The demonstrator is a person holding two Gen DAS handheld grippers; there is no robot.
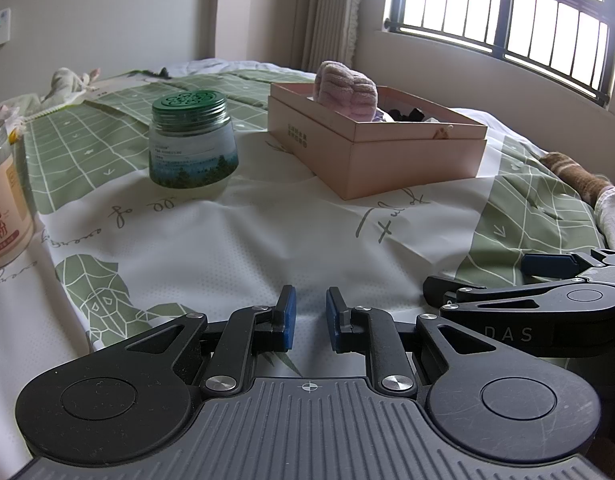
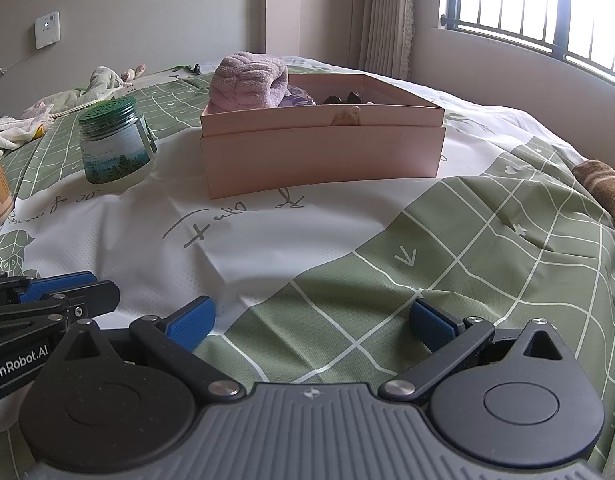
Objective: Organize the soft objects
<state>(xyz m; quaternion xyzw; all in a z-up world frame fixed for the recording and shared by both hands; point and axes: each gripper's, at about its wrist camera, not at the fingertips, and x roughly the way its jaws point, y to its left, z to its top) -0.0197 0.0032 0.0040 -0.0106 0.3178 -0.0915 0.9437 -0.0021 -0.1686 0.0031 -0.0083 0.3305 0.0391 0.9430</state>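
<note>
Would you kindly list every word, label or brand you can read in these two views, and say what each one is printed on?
"DAS": on the right gripper's black body.
"GenRobot.AI": on the left gripper's black body; the first letter is partly cut off.
"三七粉": on the orange-labelled jar.
"Full": script on the bedsheet; its other script is unclear.
Green-lidded jar label: too small.
Pink box side print: too small.

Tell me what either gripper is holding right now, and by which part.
Nothing. The left gripper and right gripper both stand open and empty above the bedspread.
</note>
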